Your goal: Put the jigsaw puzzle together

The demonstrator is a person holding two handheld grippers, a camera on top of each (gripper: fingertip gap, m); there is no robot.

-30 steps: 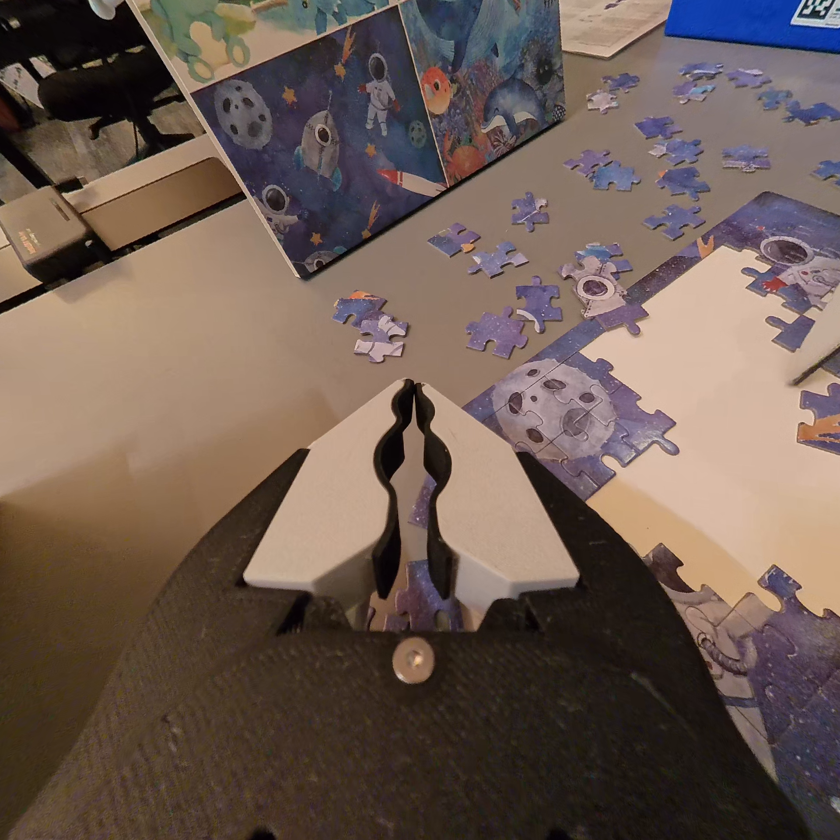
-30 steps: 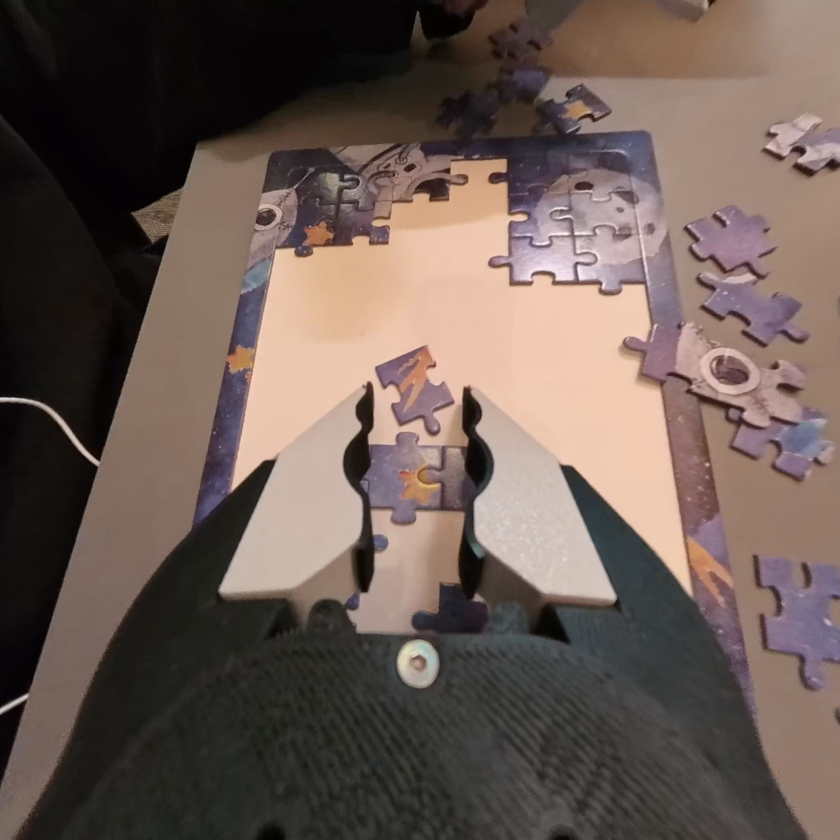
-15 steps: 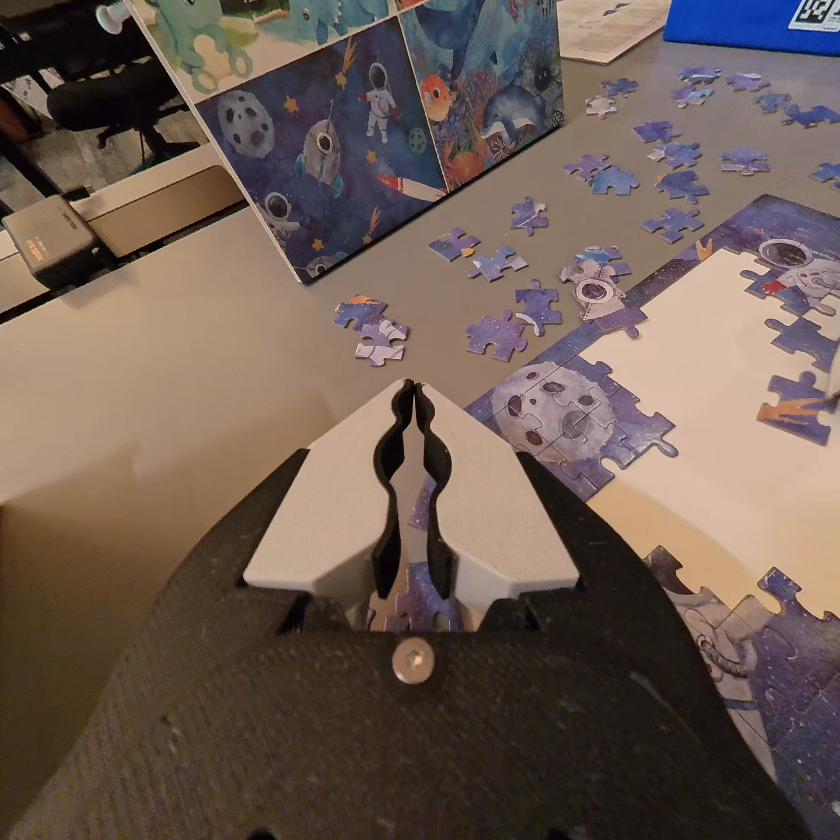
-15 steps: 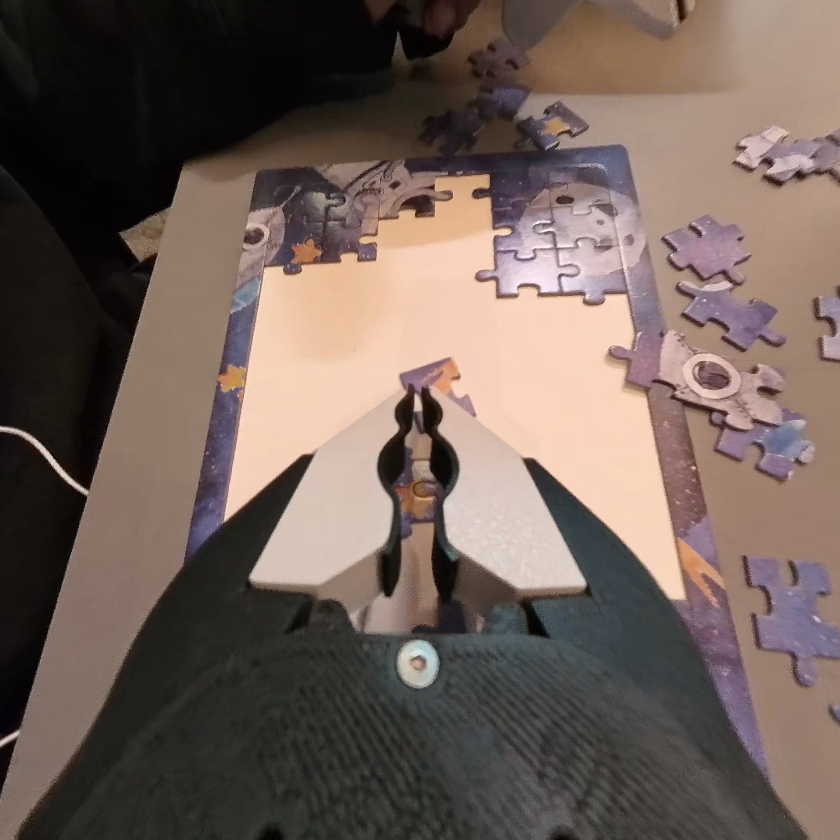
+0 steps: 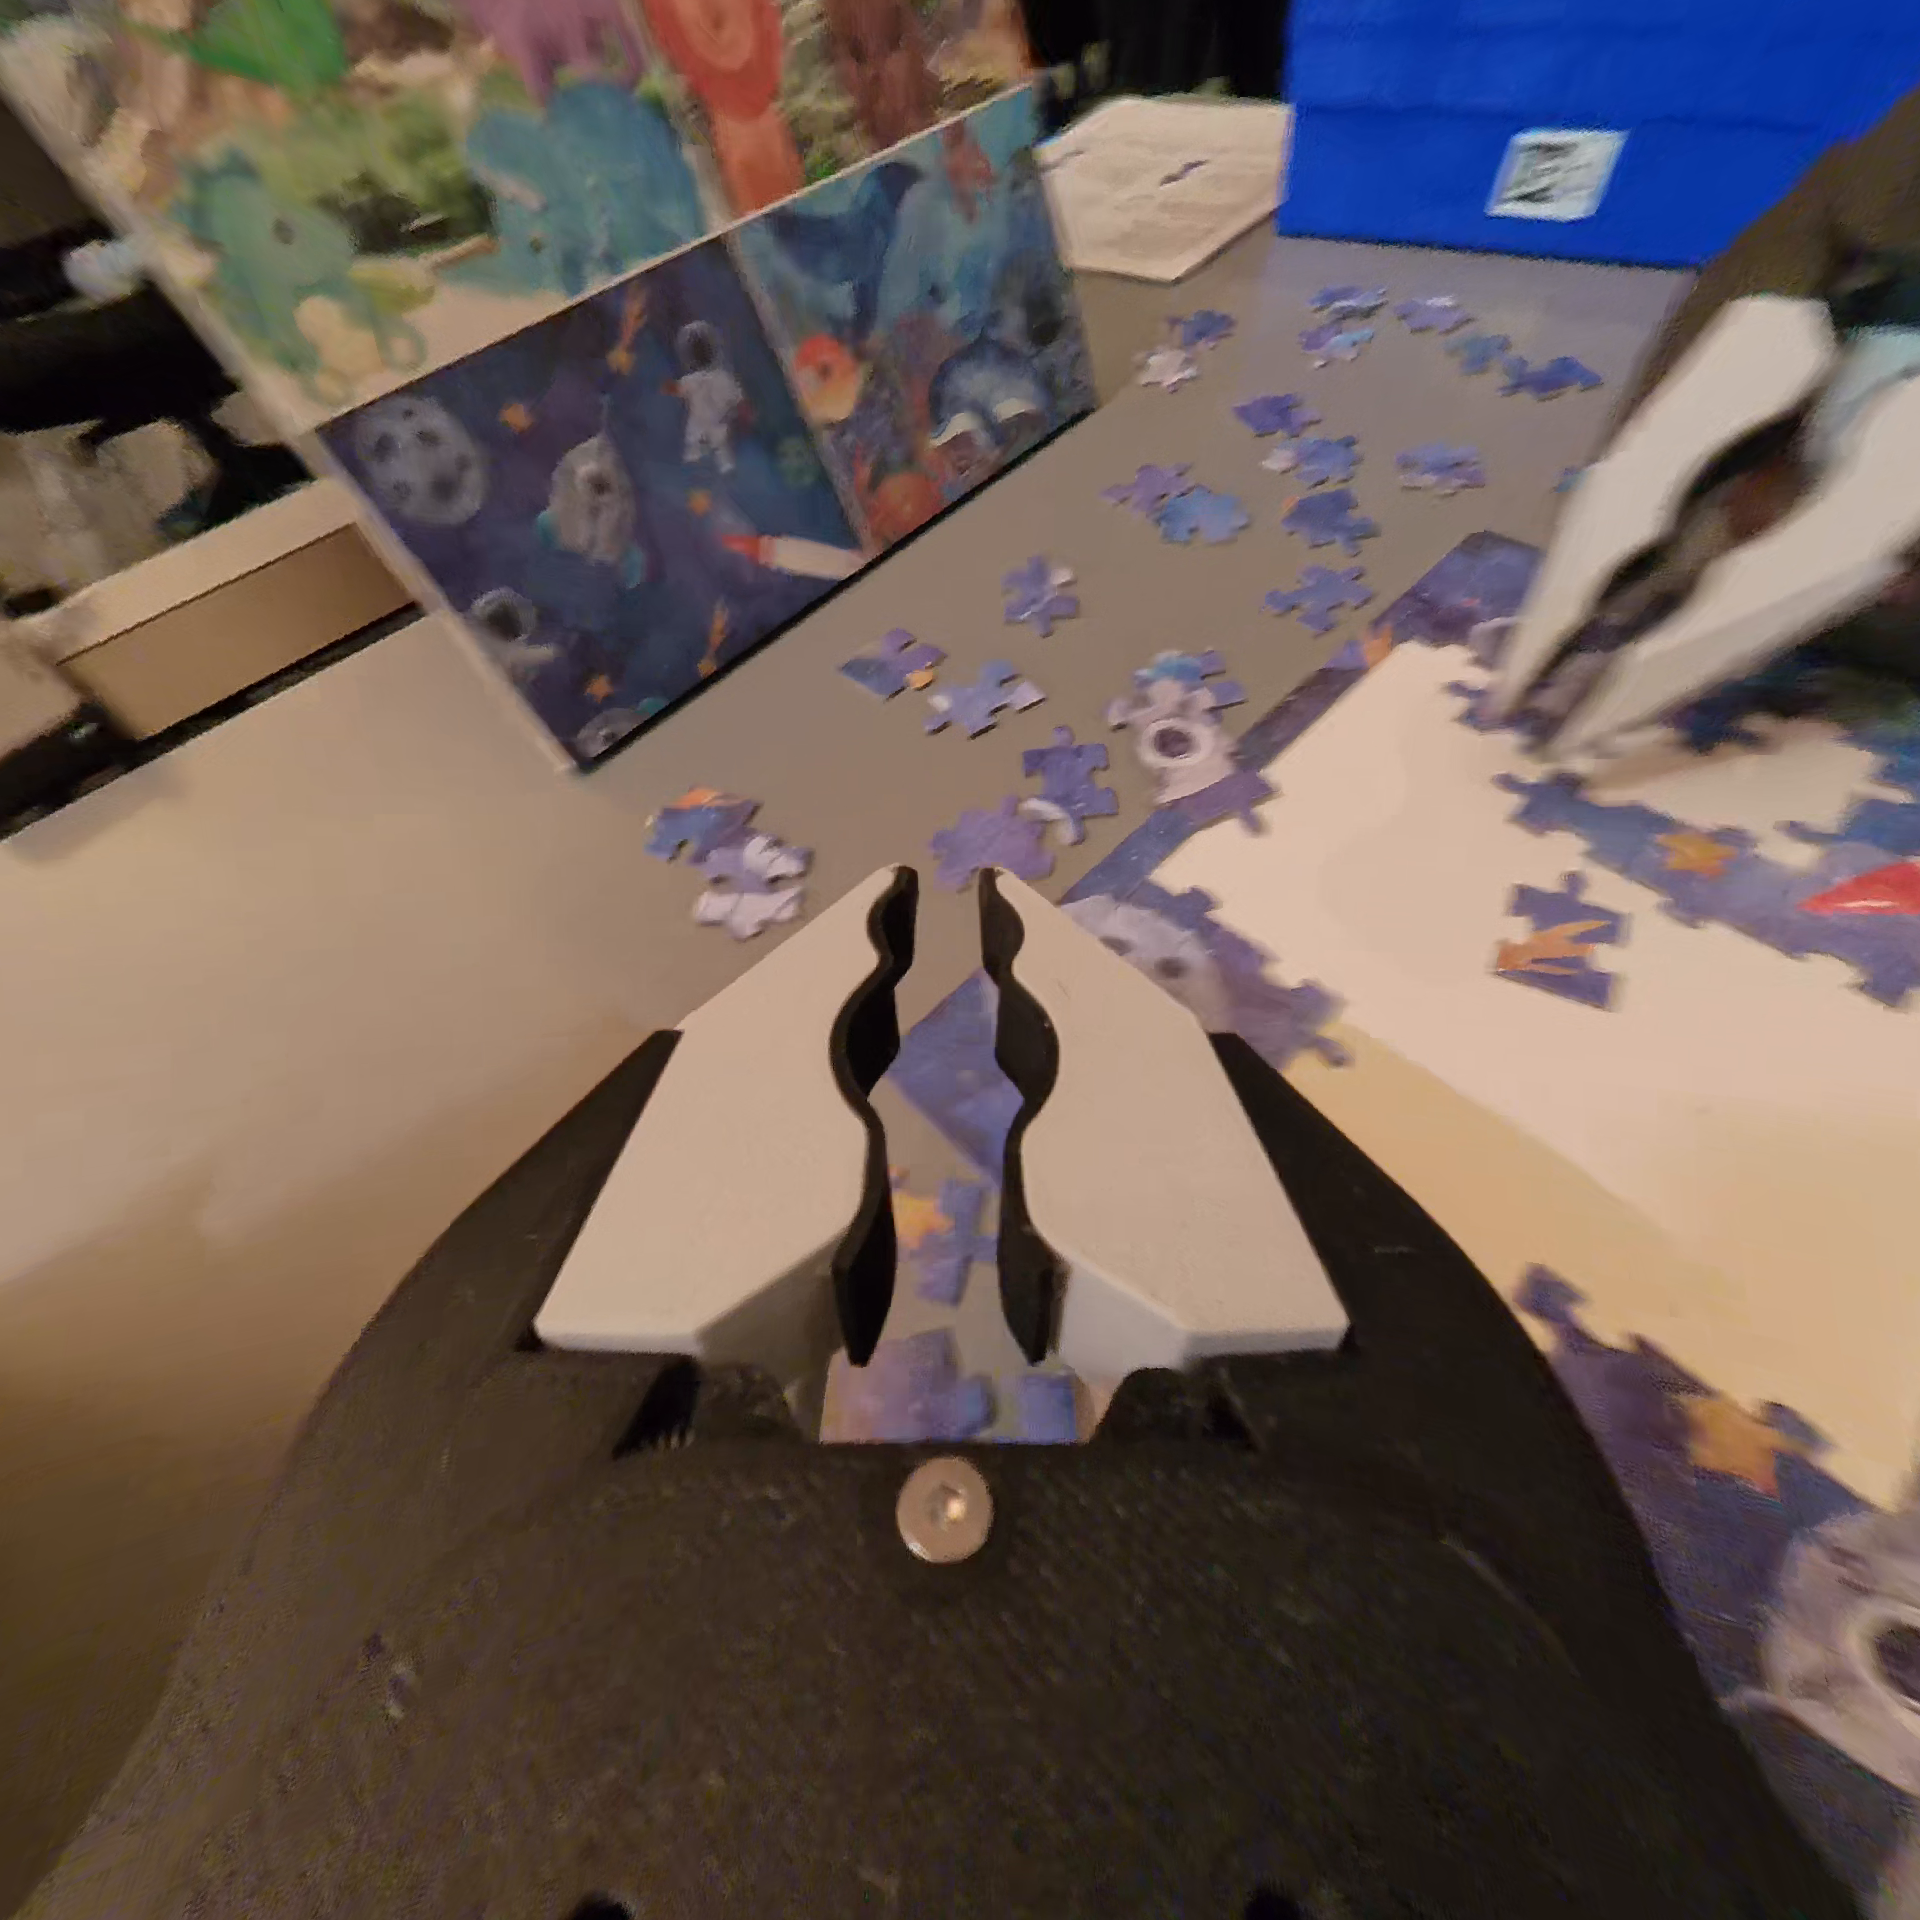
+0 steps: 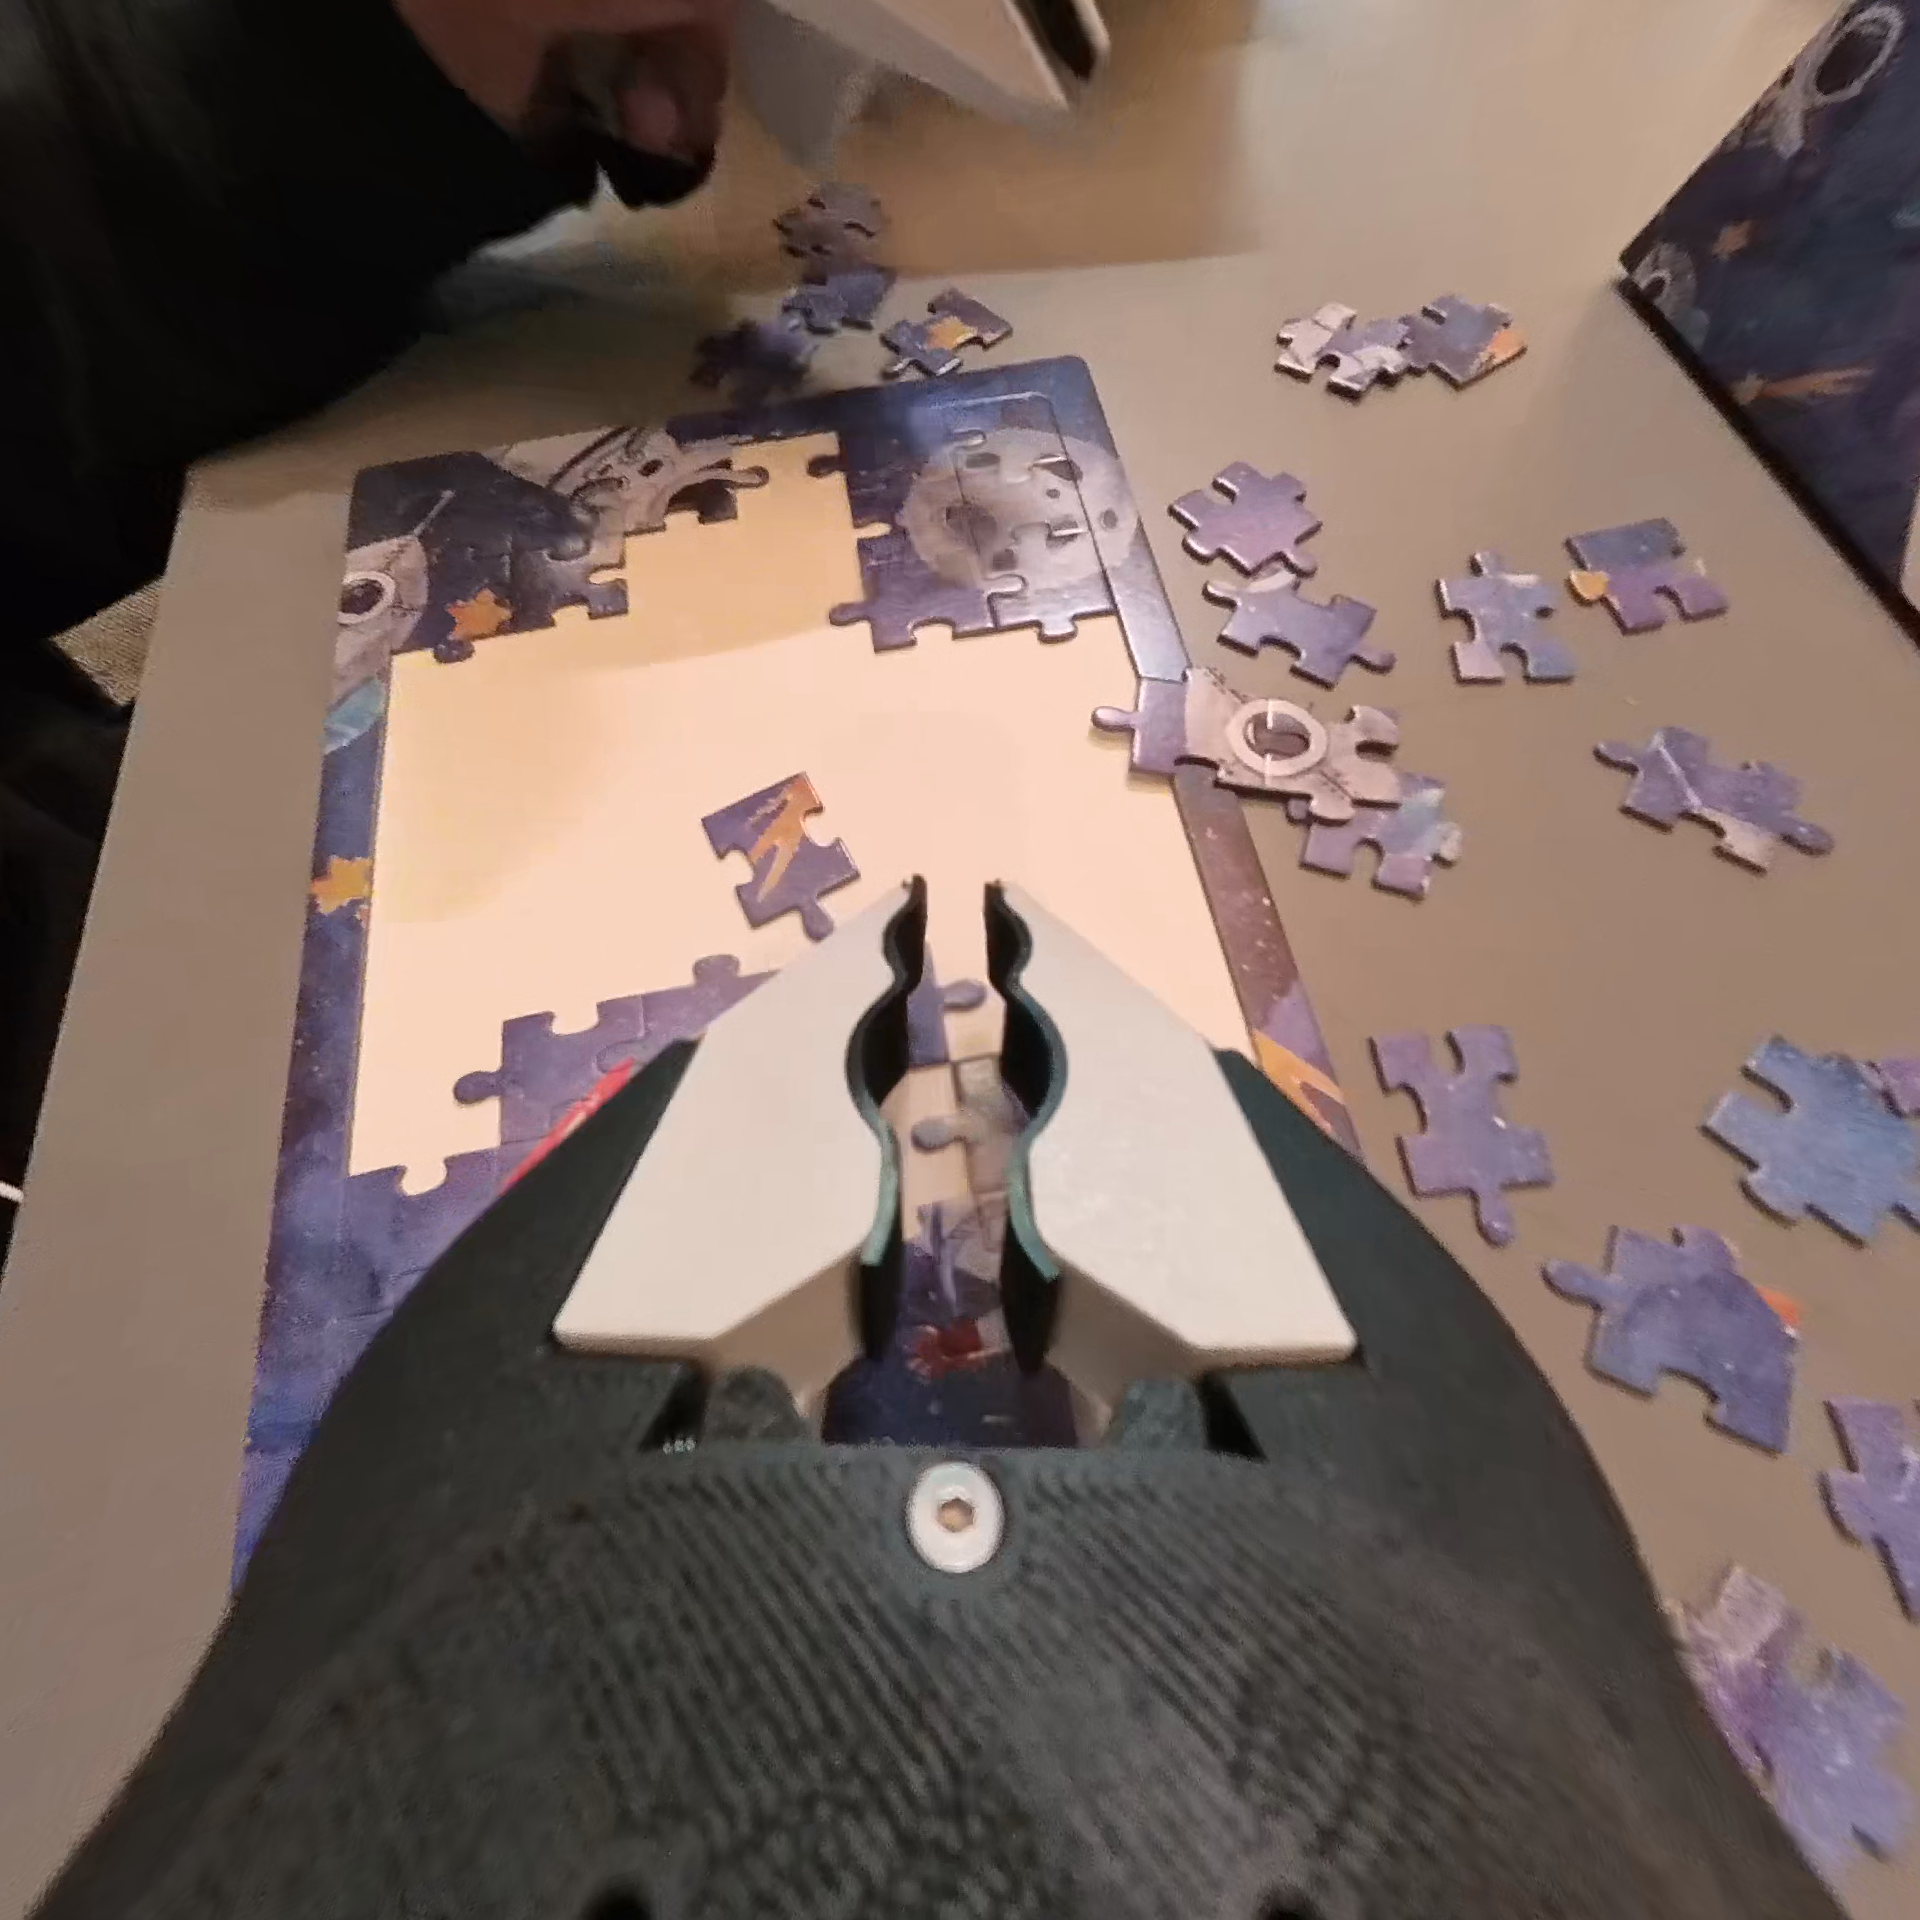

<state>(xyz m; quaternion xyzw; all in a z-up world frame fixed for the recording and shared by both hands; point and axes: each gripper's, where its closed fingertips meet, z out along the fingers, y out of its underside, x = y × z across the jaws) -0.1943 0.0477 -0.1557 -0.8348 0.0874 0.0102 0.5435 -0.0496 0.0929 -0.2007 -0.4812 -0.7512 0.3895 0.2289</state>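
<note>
A space-themed puzzle tray [image 6: 1242, 935] lies on the grey table, with joined pieces along its edges and a bare cream middle; it also shows in the left wrist view [image 5: 1455, 1039]. A loose piece with an orange comet [image 6: 784, 852] lies flat on the cream area, just left of my right gripper [image 6: 954, 888]. That gripper hovers over the tray with its jaws slightly apart and nothing between them. In the left wrist view the same piece [image 5: 1558, 945] lies below the right gripper [image 5: 1548, 717]. My left gripper [image 5: 948, 878] is slightly open and empty above the tray's corner, near a purple loose piece [image 5: 992, 842].
Several loose blue and purple pieces lie on the table [image 5: 1299, 488] and right of the tray [image 6: 1558, 623]. An illustrated puzzle box [image 5: 675, 499] stands at the back left. A blue bin [image 5: 1558, 125] and a paper sheet [image 5: 1153, 197] are behind. A person's dark sleeve [image 6: 260, 156] is beyond the tray. The gap from one gripper's tips to the other's is roughly 15 centimeters.
My right gripper shut at the comet piece, then parted slightly and drew back; the piece stays flat on the tray. My left gripper went from shut to slightly open and shifted.
</note>
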